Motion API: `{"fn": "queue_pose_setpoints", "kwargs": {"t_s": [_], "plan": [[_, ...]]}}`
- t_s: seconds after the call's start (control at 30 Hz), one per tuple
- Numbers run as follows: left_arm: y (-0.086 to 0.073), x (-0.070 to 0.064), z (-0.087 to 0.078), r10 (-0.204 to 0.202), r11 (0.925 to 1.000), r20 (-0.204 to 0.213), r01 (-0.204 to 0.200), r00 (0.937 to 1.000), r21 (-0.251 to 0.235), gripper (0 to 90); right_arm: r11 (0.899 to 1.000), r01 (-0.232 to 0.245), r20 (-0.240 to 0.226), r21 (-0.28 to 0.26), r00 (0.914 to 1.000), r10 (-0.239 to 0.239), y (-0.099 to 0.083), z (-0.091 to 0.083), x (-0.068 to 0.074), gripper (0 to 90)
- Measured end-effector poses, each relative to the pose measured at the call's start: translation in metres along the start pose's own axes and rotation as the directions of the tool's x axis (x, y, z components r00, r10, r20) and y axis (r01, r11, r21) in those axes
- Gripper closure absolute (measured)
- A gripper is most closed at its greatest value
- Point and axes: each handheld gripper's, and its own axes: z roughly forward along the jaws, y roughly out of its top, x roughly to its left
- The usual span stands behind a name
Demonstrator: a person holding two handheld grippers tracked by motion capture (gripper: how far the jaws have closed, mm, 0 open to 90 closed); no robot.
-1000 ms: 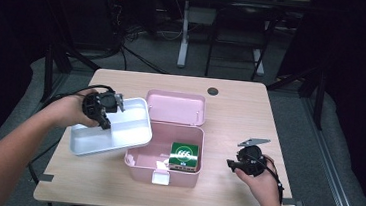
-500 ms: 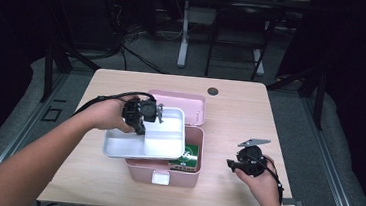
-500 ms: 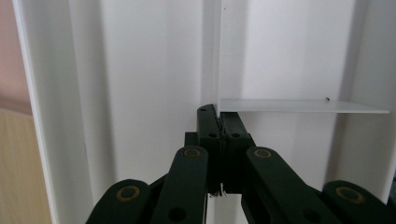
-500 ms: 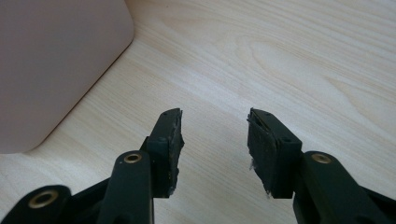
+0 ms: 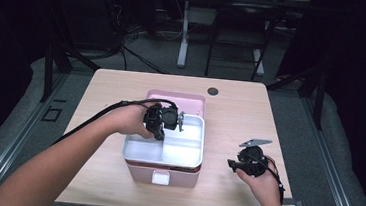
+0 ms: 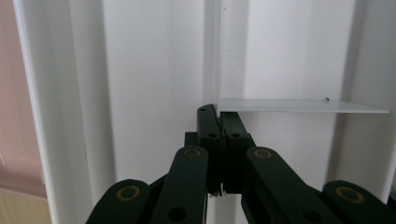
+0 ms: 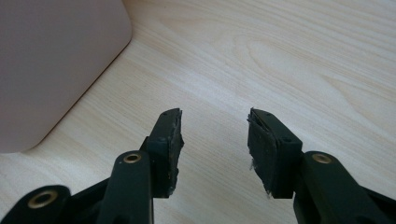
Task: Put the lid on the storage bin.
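Pinching the white tray [image 5: 164,149] by its middle divider with my left gripper [image 5: 168,119] so it sits level over the pink box [image 5: 165,171] on the bench [image 5: 240,113], while my right gripper [image 5: 238,164] idles empty, jaws apart, beside it.

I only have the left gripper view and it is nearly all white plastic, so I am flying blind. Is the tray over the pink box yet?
Observer: Yes. In the high view the white tray sits over the open pink box, covering most of its opening.
Operator: Where is the box's lid?
Observer: The pink lid stands behind the tray, on the far side.
Operator: What is my grip on?
Observer: The left gripper is shut on the tray's divider, near its far left corner.
Operator: And the other hand?
Observer: The right gripper is open, holds nothing, and is over the bare table to the right of the box.
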Motion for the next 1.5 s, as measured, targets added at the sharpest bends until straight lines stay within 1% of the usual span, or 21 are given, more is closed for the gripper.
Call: {"fn": "queue_pose_setpoints", "kwargs": {"t_s": [0.17, 0.27, 0.37, 0.47, 0.57, 0.67, 0.83, 0.9, 1.0, 1.03, 1.1, 1.13, 1.17, 1.2, 1.27, 1.3, 1.33, 1.37, 1.4, 1.43, 1.5], "plan": [[0.003, -0.001, 0.004, -0.002, 1.0, 0.008, 0.002, 1.0, 0.001, 89.3, 1.0, 0.004, 0.001, 0.003, 1.0, -0.004, 0.0, 0.001, 0.001, 54.1], [0.005, -0.002, 0.008, 0.006, 1.0, 0.011, -0.006, 0.9999, 0.0, 89.3, 1.0, 0.01, 0.0, 0.005, 1.0, -0.01, 0.001, 0.002, 0.002, 54.0], [0.007, -0.004, 0.013, 0.007, 0.9999, 0.012, -0.007, 0.9999, 0.011, 89.3, 1.0, 0.004, -0.003, 0.002, 1.0, -0.004, 0.0, 0.002, 0.002, 54.0], [0.008, -0.004, 0.016, 0.011, 0.9996, 0.021, -0.011, 0.9997, 0.025, 89.3, 1.0, 0.004, -0.003, 0.003, 1.0, -0.004, 0.0, 0.002, 0.002, 54.0], [0.007, -0.004, 0.019, 0.0, 0.9997, 0.027, 0.0, 0.9996, 0.026, 89.3, 1.0, 0.004, -0.004, 0.005, 1.0, -0.004, 0.0, 0.002, 0.002, 54.0], [0.004, -0.004, 0.025, -0.015, 0.9998, 0.031, 0.015, 0.9994, 0.014, 89.2, 1.0, 0.009, -0.003, 0.004, 1.0, -0.009, 0.0, 0.003, 0.002, 53.9], [0.004, -0.006, 0.027, -0.032, 0.9994, 0.046, 0.031, 0.9984, 0.013, 89.3, 1.0, 0.007, -0.003, 0.005, 1.0, -0.007, 0.0, 0.003, 0.002, 53.9], [0.003, -0.007, 0.03, -0.038, 0.9993, 0.041, 0.038, 0.9984, 0.004, 89.3, 1.0, 0.007, -0.003, 0.004, 1.0, -0.007, 0.0, 0.003, 0.002, 53.8], [0.002, -0.007, 0.031, -0.038, 0.9993, 0.036, 0.038, 0.9986, -0.002, 89.0, 1.0, 0.007, -0.003, 0.004, 1.0, -0.007, 0.0, 0.003, 0.002, 53.8], [-0.001, -0.007, 0.033, -0.047, 0.9986, 0.041, 0.048, 0.9981, -0.022, 88.9, 1.0, 0.006, -0.005, 0.003, 1.0, -0.006, 0.0, 0.003, 0.002, 53.6], [-0.002, -0.007, 0.032, -0.054, 0.9982, 0.044, 0.055, 0.9976, -0.023, 88.8, 1.0, 0.006, -0.003, 0.004, 1.0, -0.006, 0.0, 0.003, 0.002, 53.6], [-0.004, -0.007, 0.033, -0.053, 0.9984, 0.029, 0.053, 0.9982, -0.018, 86.4, 1.0, 0.007, -0.003, 0.004, 1.0, -0.007, 0.0, 0.003, 0.002, 53.4], [-0.004, -0.007, 0.033, -0.053, 0.9984, 0.029, 0.053, 0.9982, -0.018, 84.9, 1.0, 0.007, -0.003, 0.004, 1.0, -0.007, 0.0, 0.003, 0.002, 53.4], [-0.006, -0.008, 0.032, -0.054, 0.9985, 0.019, 0.054, 0.9983, -0.011, 84.9, 1.0, 0.005, -0.005, 0.003, 1.0, -0.005, 0.0, 0.003, 0.003, 53.4], [-0.01, -0.008, 0.029, -0.07, 0.9976, 0.006, 0.07, 0.9975, -0.001, 79.6, 1.0, 0.005, -0.008, 0.004, 1.0, -0.005, 0.001, 0.004, 0.004, 53.2], [-0.014, -0.008, 0.028, -0.077, 0.997, 0.01, 0.077, 0.997, -0.005, 79.5, 1.0, 0.006, -0.009, 0.007, 0.9999, -0.006, 0.001, 0.004, 0.004, 53.2], [-0.017, -0.008, 0.027, -0.091, 0.9958, 0.005, 0.091, 0.9958, -0.007, 79.5, 1.0, 0.012, -0.009, 0.013, 0.9999, -0.012, 0.002, 0.005, 0.005, 53.2], [-0.02, -0.008, 0.026, -0.107, 0.9943, 0.011, 0.107, 0.9942, -0.008, 79.2, 1.0, 0.019, -0.007, 0.014, 0.9998, -0.019, 0.003, 0.005, 0.005, 53.3], [-0.024, -0.008, 0.026, -0.112, 0.9937, 0.009, 0.112, 0.9937, -0.011, 79.0, 1.0, 0.018, -0.009, 0.017, 0.9998, -0.017, 0.004, 0.005, 0.007, 53.2], [-0.027, -0.008, 0.025, -0.123, 0.9924, 0.007, 0.123, 0.9924, -0.004, 78.8, 1.0, 0.022, -0.014, 0.017, 0.9997, -0.022, 0.005, 0.006, 0.007, 53.2], [-0.035, -0.008, 0.024, -0.155, 0.9877, 0.005, 0.155, 0.9879, -0.018, 77.9, 0.999, 0.034, -0.016, 0.019, 0.9993, -0.034, 0.008, 0.006, 0.009, 53.2]]}}
